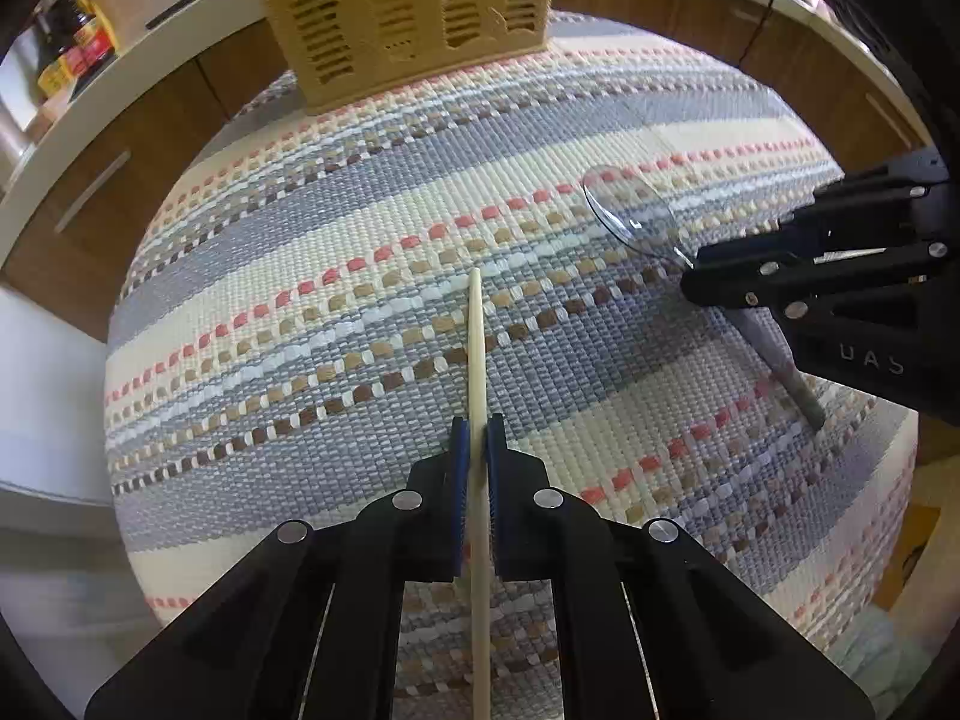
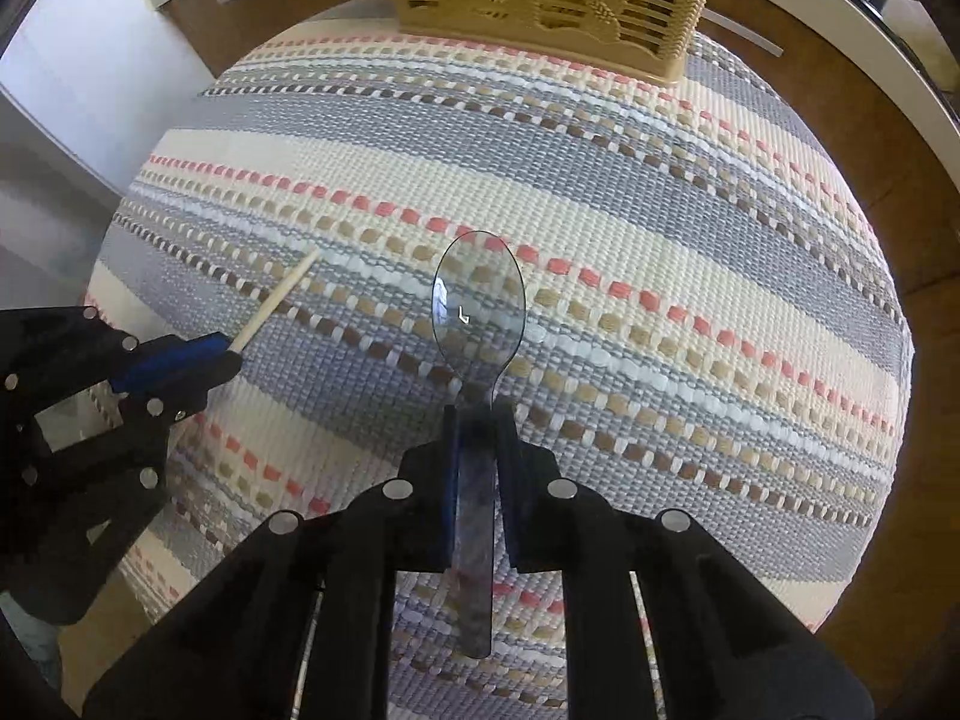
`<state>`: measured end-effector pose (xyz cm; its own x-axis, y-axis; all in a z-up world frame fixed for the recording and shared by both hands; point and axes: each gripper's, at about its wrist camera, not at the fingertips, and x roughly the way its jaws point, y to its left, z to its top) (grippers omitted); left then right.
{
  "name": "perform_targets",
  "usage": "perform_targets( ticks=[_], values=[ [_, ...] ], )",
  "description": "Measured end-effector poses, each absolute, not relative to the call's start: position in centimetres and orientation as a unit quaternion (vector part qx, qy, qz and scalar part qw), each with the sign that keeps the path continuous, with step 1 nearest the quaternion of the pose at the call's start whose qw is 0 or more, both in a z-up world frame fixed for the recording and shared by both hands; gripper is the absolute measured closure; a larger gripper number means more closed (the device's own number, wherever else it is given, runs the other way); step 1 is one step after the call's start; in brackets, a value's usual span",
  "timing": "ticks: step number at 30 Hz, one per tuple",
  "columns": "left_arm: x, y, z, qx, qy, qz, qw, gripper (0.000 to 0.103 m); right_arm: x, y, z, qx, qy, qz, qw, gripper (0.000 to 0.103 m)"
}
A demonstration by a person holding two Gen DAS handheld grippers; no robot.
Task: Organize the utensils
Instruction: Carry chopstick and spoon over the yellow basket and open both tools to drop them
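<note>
Left hand-held gripper (image 1: pixel 478 438): clamped on pale wooden chopstick (image 1: pixel 475 348), blue pads pressing both sides, tip aimed toward basket (image 1: pixel 402 18). Right hand-held gripper (image 2: pixel 478 420): clamped on handle of clear plastic spoon (image 2: pixel 478 300), bowl forward, toward basket. Both above striped woven mat (image 1: pixel 300 276) covering tabletop. Chopstick and spoon on near side of basket, well apart from it. Tan slotted basket at mat's far edge, upright. Brown cabinets (image 1: pixel 108 192) beyond basket; jars (image 1: pixel 78 36) on counter far left of it.
</note>
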<state>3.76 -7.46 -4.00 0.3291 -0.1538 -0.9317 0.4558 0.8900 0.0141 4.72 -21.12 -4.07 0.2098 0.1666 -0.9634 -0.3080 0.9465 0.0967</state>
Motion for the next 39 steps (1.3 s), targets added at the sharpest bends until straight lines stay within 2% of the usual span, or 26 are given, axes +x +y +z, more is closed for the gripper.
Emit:
perform_targets(
  ticks=[4,7,14,21,23,28,35,39],
  values=[
    [3.8,-5.8,-1.5,0.093,0.52,-0.205,0.824,0.099,4.3,-22.4,-2.2,-0.024,0.589,0.183,0.787,0.093],
    [4.2,-4.7,2.8,0.056,0.466,-0.222,0.854,0.099,4.2,-22.8,1.2,-0.017,0.552,0.203,0.809,0.093],
    [5.5,-3.1,14.0,-0.009,0.301,-0.233,0.925,0.099,4.8,-24.5,12.4,0.001,0.391,0.225,0.892,0.093],
    [8.2,-2.4,21.0,-0.073,0.14,-0.225,0.961,0.099,8.5,-26.1,19.7,0.032,0.243,0.202,0.948,0.093],
    [8.5,-3.4,21.7,-0.087,0.091,-0.225,0.966,0.099,10.0,-26.8,20.5,0.05,0.217,0.204,0.953,0.093],
    [11.5,-4.4,21.7,-0.106,0.028,-0.207,0.972,0.099,12.6,-26.5,20.1,0.057,0.167,0.192,0.966,0.093],
    [15.0,-4.5,19.7,-0.104,0.001,-0.171,0.98,0.099,16.1,-26.2,18.4,0.055,0.111,0.156,0.98,0.093],
    [16.6,-4.1,18.1,-0.105,-0.008,-0.149,0.983,0.099,18.8,-26.6,17.1,0.074,0.123,0.16,0.977,0.093]
  ],
)
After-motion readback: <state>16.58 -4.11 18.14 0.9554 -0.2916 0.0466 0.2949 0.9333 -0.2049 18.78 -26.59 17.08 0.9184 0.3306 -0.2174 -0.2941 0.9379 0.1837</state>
